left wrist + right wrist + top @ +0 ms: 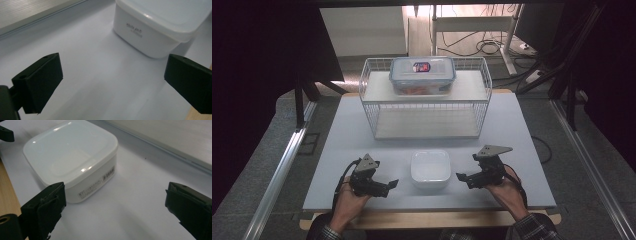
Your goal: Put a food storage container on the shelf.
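- Plastic, white and glossy: the square box has rounded corners, a smooth lid with a raised rim, and a small printed label on one side wall, seen in my right gripper view.
- It sits on the matte pale table, near the table's front edge, with my two tongs on either side of it.
- My left tongs lie left of the box, jaws spread wide with nothing between them; the pads are flat, black and blocky, and they touch neither the box nor each other.
- My right tongs lie right of the box, jaws also wide apart and holding nothing; the box stands just beyond the near jaw, not pressed by it.
- Behind the box stands a white wire rack of thin rods, well apart from it, leaving a bare strip of table between.
- On top of the rack rests a clear lidded container with a blue-edged lid and a dark label; something reddish shows inside, too small to tell.
- A wooden edge runs below the table's front, close to my hands.
- Open table surface lies left and right of the box beyond both tongs.
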Tool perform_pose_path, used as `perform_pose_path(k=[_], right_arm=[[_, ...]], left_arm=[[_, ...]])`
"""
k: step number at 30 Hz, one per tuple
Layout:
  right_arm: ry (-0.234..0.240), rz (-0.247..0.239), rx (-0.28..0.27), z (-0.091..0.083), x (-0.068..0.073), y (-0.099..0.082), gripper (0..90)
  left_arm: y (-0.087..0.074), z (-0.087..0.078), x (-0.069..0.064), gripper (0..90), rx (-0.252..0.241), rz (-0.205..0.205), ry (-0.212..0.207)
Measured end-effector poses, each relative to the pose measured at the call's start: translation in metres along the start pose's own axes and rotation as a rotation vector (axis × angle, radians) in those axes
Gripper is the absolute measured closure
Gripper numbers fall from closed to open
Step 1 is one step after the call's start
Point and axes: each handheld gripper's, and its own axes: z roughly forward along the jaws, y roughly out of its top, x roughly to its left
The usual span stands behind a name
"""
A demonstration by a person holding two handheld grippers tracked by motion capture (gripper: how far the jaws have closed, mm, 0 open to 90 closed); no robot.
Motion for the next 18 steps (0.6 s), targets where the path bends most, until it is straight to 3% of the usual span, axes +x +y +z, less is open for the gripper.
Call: perform_pose_path(k=[3,7,15,18], right_arm=[[-0.024,-0.019,-0.013,0.000,0.003,0.006,1.2],[-0.012,-0.015,-0.018,0.002,0.006,0.012,1.2],[0.006,-0.026,0.031,0.013,0.014,0.022,2.1],[0.011,-0.022,0.033,0.015,0.016,0.026,4.7]], left_arm=[[0.005,-0.002,-0.001,1.1,-0.020,-0.018,-0.036],[0.013,-0.001,-0.003,1.8,-0.020,-0.014,-0.056],[0.032,0.011,-0.013,8.2,0.021,0.056,-0.032],[0.036,0.014,-0.011,9.7,0.015,0.046,-0.054]])
